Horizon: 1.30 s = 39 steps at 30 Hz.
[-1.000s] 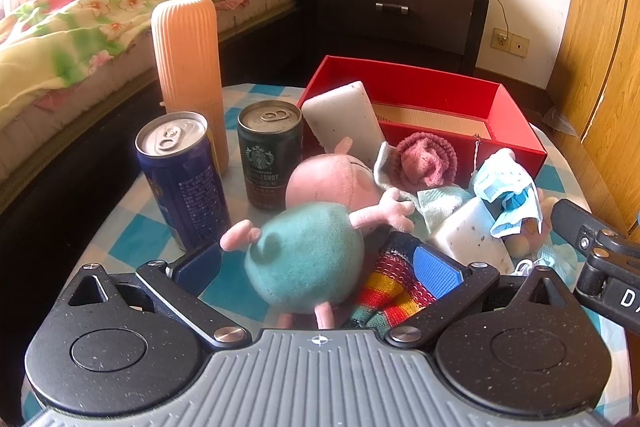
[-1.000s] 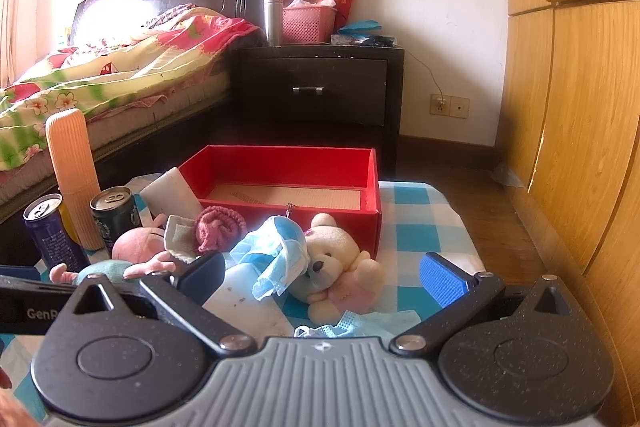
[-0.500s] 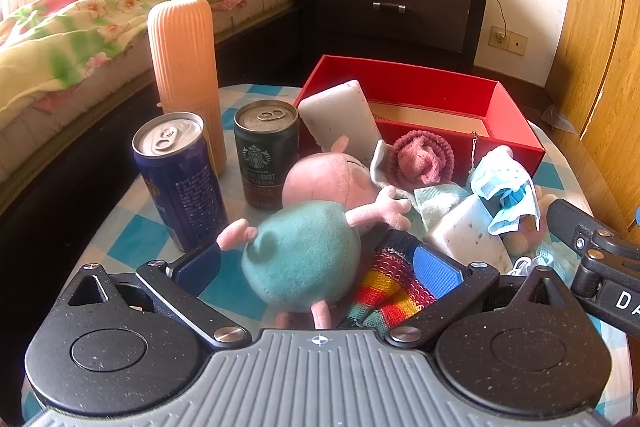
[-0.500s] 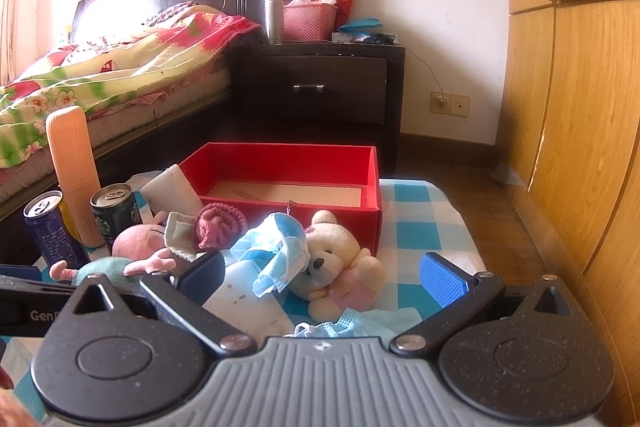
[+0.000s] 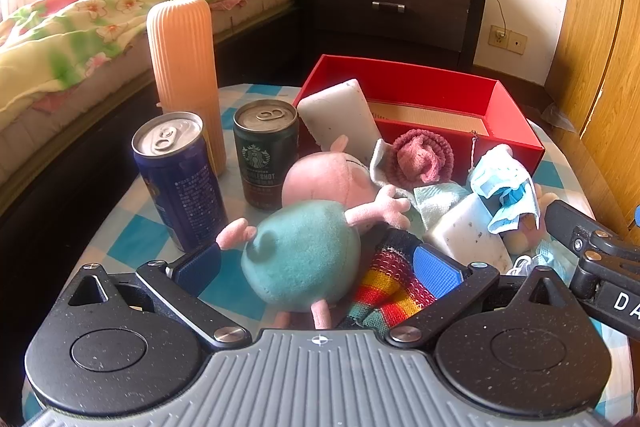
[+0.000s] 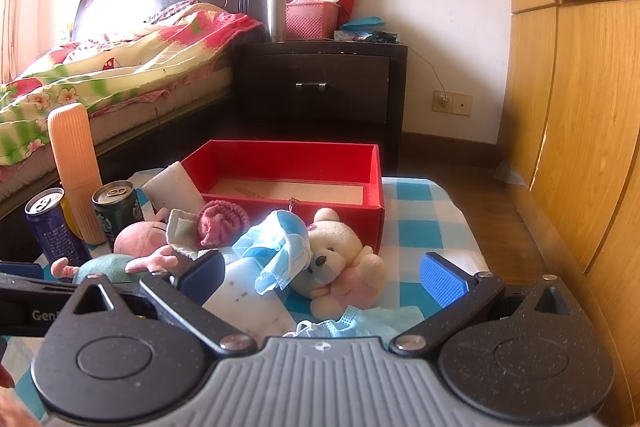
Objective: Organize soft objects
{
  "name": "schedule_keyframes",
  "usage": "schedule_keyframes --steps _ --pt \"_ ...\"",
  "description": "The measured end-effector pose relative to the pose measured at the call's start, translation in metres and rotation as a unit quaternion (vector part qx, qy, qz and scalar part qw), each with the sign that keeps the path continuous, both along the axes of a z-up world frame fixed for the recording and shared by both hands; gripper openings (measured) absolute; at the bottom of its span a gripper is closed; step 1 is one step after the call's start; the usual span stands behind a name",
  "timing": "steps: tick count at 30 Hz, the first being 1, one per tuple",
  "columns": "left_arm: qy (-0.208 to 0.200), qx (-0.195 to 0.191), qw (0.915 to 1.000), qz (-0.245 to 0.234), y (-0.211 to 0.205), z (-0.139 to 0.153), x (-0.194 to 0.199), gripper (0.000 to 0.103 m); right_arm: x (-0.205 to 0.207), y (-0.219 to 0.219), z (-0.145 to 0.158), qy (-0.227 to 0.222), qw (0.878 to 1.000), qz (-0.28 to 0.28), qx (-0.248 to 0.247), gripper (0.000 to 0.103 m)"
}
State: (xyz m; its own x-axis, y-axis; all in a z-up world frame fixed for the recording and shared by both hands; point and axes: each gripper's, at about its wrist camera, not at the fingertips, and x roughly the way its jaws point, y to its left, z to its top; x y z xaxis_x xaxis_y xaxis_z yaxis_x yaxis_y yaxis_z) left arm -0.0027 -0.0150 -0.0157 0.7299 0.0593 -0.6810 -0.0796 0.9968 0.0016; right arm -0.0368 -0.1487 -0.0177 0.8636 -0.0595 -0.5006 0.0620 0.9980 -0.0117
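A pink pig plush in a teal dress lies on the checked table between the open fingers of my left gripper, beside a rainbow knit piece. My right gripper is open and empty, its fingers either side of a cream teddy bear, a blue face mask and a white sponge. A pink knit ball and a second white sponge lean near the empty red box, which also shows in the right wrist view.
A blue can, a dark Starbucks can and a tall ribbed peach container stand at the table's left. A bed lies left, a dark nightstand behind, wooden wardrobe doors right.
Both grippers have hardly moved; the views shift only slightly. Both stay open and no object has changed place.
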Motion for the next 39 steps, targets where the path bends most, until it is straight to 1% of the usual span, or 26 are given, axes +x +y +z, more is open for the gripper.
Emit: schedule_keyframes --steps 10,15,19,23,25,28,31,33,36,39 --pt "0.000 0.003 1.0000 -0.005 -0.001 0.000 -0.001 0.098 0.000 0.001 -0.001 0.003 1.000 0.002 0.002 0.085" --pt "0.002 0.008 1.0000 -0.003 0.006 -0.003 -0.002 0.098 0.002 -0.004 -0.005 0.017 1.000 -0.003 0.010 0.085" --pt "0.011 0.005 0.9999 0.003 0.013 -0.007 -0.002 0.098 0.003 -0.007 -0.009 0.029 1.000 -0.003 0.013 0.085" --pt "0.018 0.021 0.9996 -0.002 0.016 -0.010 -0.001 0.098 0.004 -0.001 -0.012 0.038 0.999 0.009 0.000 0.085" --pt "0.025 0.021 0.9995 -0.002 0.019 -0.013 -0.001 0.098 0.009 0.003 -0.015 0.047 0.999 0.015 -0.015 0.085" --pt "0.026 0.006 0.9995 -0.015 0.024 -0.014 -0.001 0.098 0.019 0.008 -0.024 0.067 0.997 0.029 -0.038 0.085" --pt "0.023 0.012 0.9993 -0.028 0.024 -0.014 -0.001 0.098 0.029 0.010 -0.032 0.079 0.995 0.041 -0.048 0.085" --pt "0.026 0.008 0.9992 -0.028 0.026 -0.015 0.001 0.098 0.036 0.010 -0.037 0.091 0.993 0.051 -0.047 0.085" --pt "0.034 -0.001 0.9991 -0.027 0.028 -0.016 0.005 0.098 0.049 0.013 -0.046 0.121 0.989 0.080 -0.037 0.085" --pt "0.036 -0.004 0.9989 -0.029 0.030 -0.016 0.006 0.098 0.059 0.018 -0.053 0.137 0.985 0.098 -0.035 0.085"
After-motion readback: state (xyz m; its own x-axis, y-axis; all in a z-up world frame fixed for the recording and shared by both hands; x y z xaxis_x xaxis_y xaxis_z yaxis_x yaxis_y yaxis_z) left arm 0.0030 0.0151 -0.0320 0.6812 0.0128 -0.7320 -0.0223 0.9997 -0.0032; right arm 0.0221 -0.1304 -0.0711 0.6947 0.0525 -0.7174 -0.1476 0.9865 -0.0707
